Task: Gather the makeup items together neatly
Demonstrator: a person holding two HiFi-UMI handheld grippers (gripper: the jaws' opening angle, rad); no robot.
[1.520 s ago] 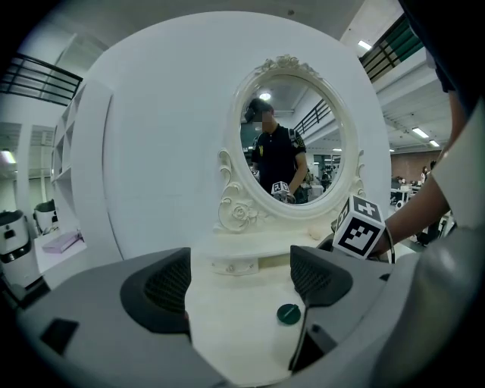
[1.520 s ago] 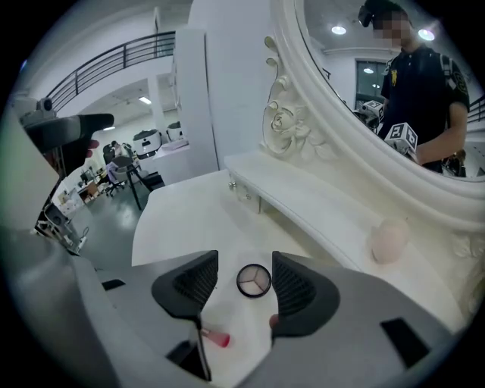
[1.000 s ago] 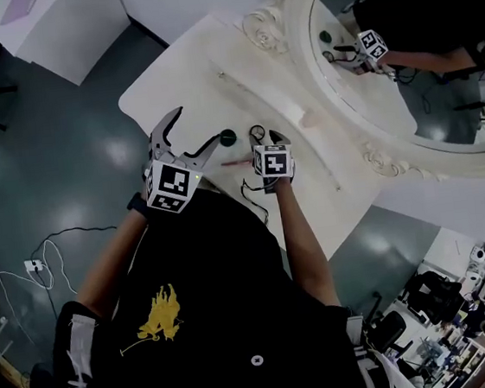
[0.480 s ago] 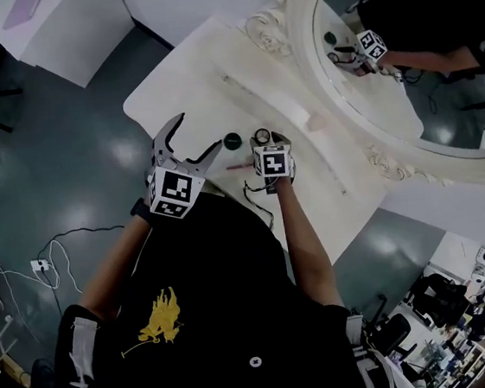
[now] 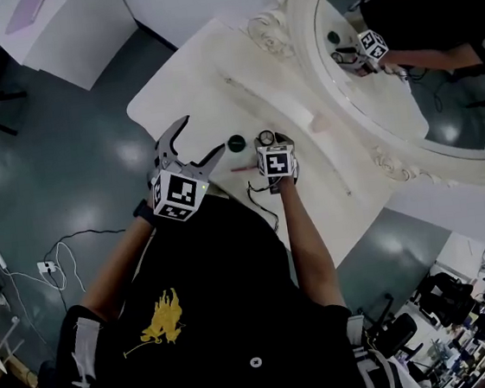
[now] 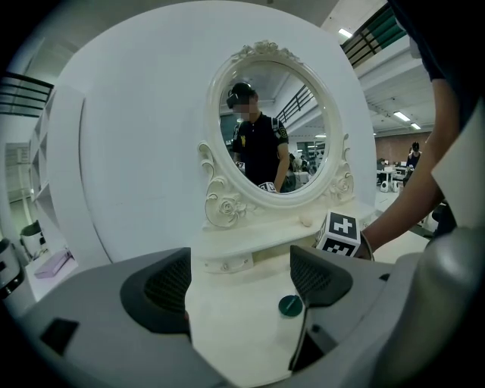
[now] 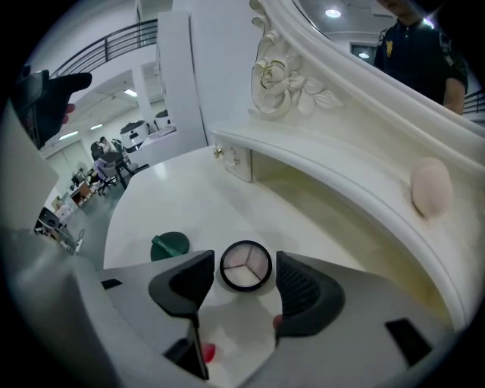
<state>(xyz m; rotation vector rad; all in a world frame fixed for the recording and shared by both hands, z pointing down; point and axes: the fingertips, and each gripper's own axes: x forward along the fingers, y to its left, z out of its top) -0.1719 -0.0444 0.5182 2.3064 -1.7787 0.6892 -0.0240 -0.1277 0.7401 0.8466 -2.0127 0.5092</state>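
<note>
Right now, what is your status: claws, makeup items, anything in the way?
Left claw open, empty. Right claw open, round compact between its tips, not gripped. Green round lid beside it, apart; nothing blocking.

1 compact (image 7: 245, 266), 1 green jar (image 7: 170, 246), 1 pencil (image 5: 241, 169) — 1 sponge (image 7: 430, 187), 1 mirror (image 6: 271, 132)

Smooth white tabletop (image 5: 190, 75); matt green lid (image 7: 170, 246).
</note>
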